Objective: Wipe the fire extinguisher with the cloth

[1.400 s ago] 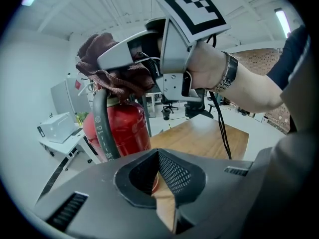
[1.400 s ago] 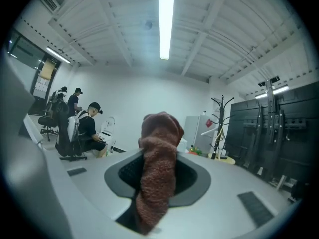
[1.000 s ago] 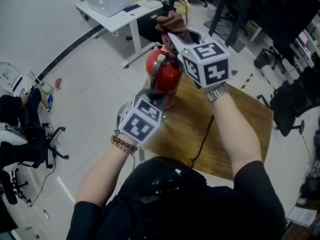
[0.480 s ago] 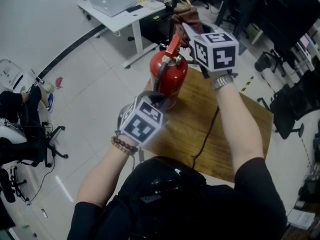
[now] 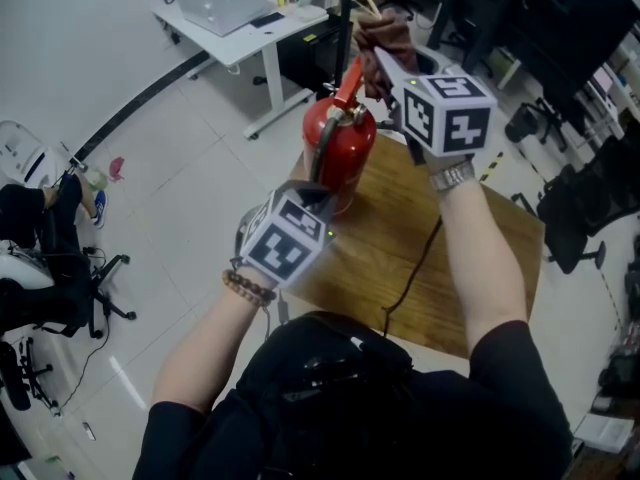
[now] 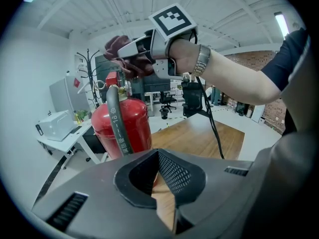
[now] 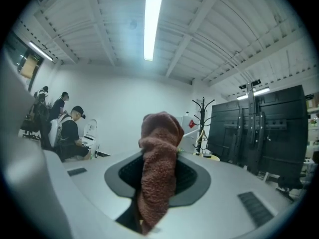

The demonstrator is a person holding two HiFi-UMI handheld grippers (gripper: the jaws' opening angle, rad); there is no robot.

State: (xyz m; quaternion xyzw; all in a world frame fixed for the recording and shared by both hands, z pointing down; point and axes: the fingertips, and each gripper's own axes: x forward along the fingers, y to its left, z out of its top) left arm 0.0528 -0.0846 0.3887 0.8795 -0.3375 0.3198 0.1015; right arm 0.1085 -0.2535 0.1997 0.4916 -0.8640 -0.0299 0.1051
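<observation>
A red fire extinguisher (image 5: 340, 153) stands upright at the far left corner of the wooden table (image 5: 480, 248). Its black hose (image 6: 115, 123) runs down its front. My right gripper (image 5: 388, 56) is shut on a brown cloth (image 5: 385, 33), held just above and to the right of the extinguisher's red lever, apart from it. The cloth (image 7: 159, 168) hangs bunched between the jaws of the right gripper (image 7: 154, 203). My left gripper (image 5: 318, 193) is shut, empty, close against the lower side of the extinguisher (image 6: 134, 128). The left gripper (image 6: 158, 183) shows only table through its gap.
A black cable (image 5: 410, 278) trails across the table from my right hand. A white desk (image 5: 240, 23) with a printer stands beyond the extinguisher. Office chairs (image 5: 570, 218) are at the right, and a seated person (image 5: 40, 218) is at the left.
My right gripper has lifted the cloth up and to the right, off the extinguisher's top, so the red lever now shows. The left gripper has stayed put.
</observation>
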